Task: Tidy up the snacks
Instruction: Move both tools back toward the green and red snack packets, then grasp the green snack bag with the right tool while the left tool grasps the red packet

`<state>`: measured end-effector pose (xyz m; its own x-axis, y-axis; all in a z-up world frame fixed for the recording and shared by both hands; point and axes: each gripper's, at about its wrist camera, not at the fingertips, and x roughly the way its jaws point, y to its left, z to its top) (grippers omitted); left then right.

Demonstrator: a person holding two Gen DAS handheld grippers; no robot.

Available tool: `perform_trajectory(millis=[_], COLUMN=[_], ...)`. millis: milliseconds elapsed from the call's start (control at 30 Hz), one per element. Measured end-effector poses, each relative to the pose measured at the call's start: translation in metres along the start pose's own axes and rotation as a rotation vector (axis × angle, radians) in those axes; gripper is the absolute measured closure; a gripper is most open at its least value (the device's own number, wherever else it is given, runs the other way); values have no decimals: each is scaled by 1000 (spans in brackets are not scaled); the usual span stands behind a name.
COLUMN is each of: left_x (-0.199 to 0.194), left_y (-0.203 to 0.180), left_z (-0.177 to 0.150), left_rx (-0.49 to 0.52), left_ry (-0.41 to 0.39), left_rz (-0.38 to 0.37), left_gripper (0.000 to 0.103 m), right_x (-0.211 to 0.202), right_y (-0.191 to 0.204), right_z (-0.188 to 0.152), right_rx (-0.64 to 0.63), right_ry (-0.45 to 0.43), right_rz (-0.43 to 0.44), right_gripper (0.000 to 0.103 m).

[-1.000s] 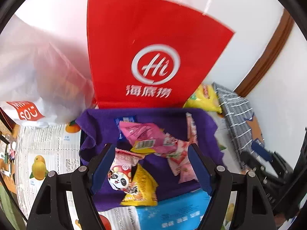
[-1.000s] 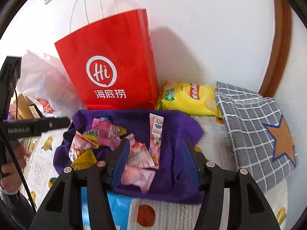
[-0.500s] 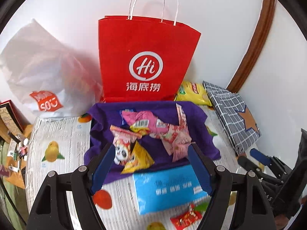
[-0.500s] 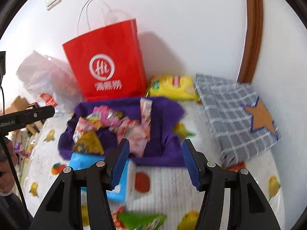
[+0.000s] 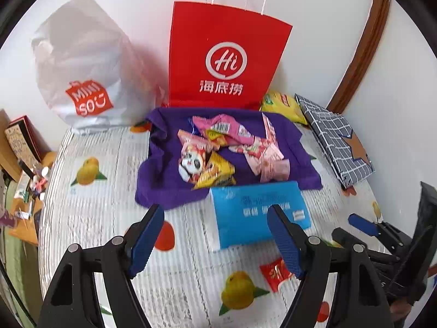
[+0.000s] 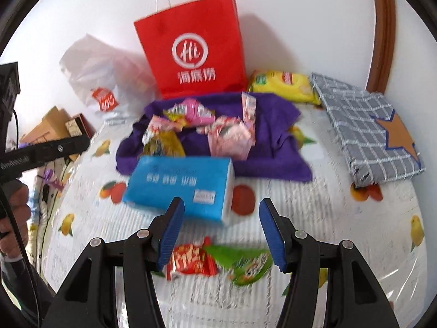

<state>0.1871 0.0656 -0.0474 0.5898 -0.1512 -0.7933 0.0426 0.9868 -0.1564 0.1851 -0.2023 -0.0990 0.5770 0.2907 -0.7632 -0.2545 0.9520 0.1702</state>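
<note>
Bags: two at the far wall, one red bag (image 5: 229, 57), one white bag (image 5: 82, 63).
Snacks: a pile on one purple cloth (image 6: 273, 147); two loose packets, red packet (image 6: 191, 259) and green packet (image 6: 245, 265), near.
Left tongs (image 5: 215, 242): spread, empty.
Right tongs (image 6: 221, 235): spread, empty.

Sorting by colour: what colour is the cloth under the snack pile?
Purple cloth, clearest in the left wrist view.

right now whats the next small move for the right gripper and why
Probably lower the right gripper onto the red snack packet just below it. Its jaws stand open and empty, and that packet and the green one lie loose on the fruit-print table cover, apart from the pile on the purple cloth.
</note>
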Motion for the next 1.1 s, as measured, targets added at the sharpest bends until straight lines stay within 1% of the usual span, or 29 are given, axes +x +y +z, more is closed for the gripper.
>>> perform_trajectory(millis=[200,300,400,500,567,667,867,967,1033,1100], left_x=[0,2,2,3,5,8,20,29,33,36], left_y=[4,3,2,0,-1,-4,-13,-17,-17,-19], left_z=[-20,-29,-37,-44,-47,-52,-63,-71,-75,-78], left_rx=[-16,-10,-6,-1,-2,4,14,9,7,7], left_ry=[19,27,38,49,57,68,95,120,130,136], left_rz=[-6,-6,-10,-5,3,8,4,6,9,12], left_gripper=[27,27,27,27,27,27,27,27,27,27], right_x=[14,24,35,45,50,60,73,78,80,81], right_y=[-2,-1,-2,-5,-6,-9,-9,-7,-7,-7], right_z=[-28,-40,-52,-59,-60,-60,-58,-57,-56,-55], right_rx=[-17,-49,-78,-88,-94,-106,-152,-180,-190,-191], right_ry=[52,81,91,99,102,116,97,76,55,42], right_rz=[21,11,-20,-32,-24,-39,-16,4,27,43], right_gripper=[46,46,46,44,43,42,37,37,39,44])
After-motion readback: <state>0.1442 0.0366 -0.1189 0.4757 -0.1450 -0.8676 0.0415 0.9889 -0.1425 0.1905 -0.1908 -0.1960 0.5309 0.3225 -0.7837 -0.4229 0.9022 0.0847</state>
